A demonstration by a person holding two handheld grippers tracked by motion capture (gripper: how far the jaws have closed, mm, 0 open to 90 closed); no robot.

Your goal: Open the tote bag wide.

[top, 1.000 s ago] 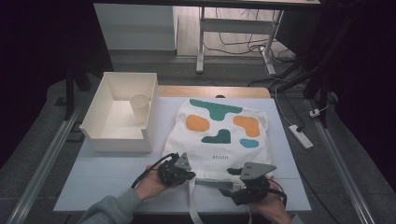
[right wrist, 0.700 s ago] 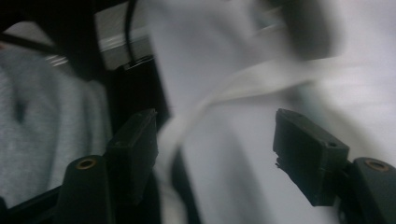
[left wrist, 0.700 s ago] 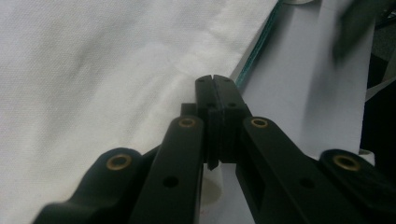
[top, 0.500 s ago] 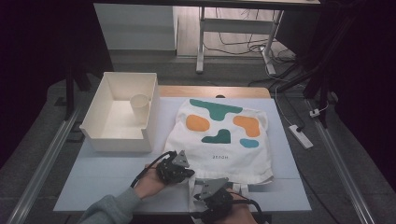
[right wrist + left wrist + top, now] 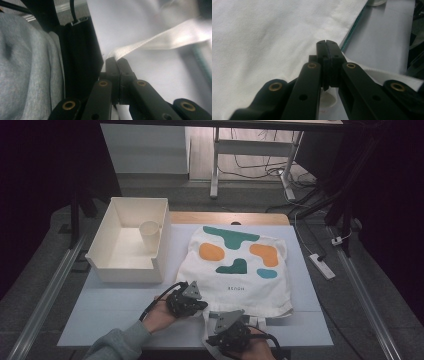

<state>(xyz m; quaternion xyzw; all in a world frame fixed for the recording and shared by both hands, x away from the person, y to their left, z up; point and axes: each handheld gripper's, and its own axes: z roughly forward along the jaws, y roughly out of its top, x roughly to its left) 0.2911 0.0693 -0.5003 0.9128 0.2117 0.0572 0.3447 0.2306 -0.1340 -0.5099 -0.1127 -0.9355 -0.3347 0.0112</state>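
Two grippers (image 5: 202, 306) (image 5: 216, 340) (both clamped), one tote bag (image 5: 240, 270)

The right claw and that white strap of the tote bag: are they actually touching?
Touching. In the right gripper view the right claw is shut on the white strap, which runs out from between its closed jaws.

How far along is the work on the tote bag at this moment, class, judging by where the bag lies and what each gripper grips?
Done: the tote bag lies flat, print up, beside the white bin. In hand: the left gripper is shut at the bag's near edge, and the right gripper is shut on the strap. Left: any lifting or folding; the bag looks unfolded.
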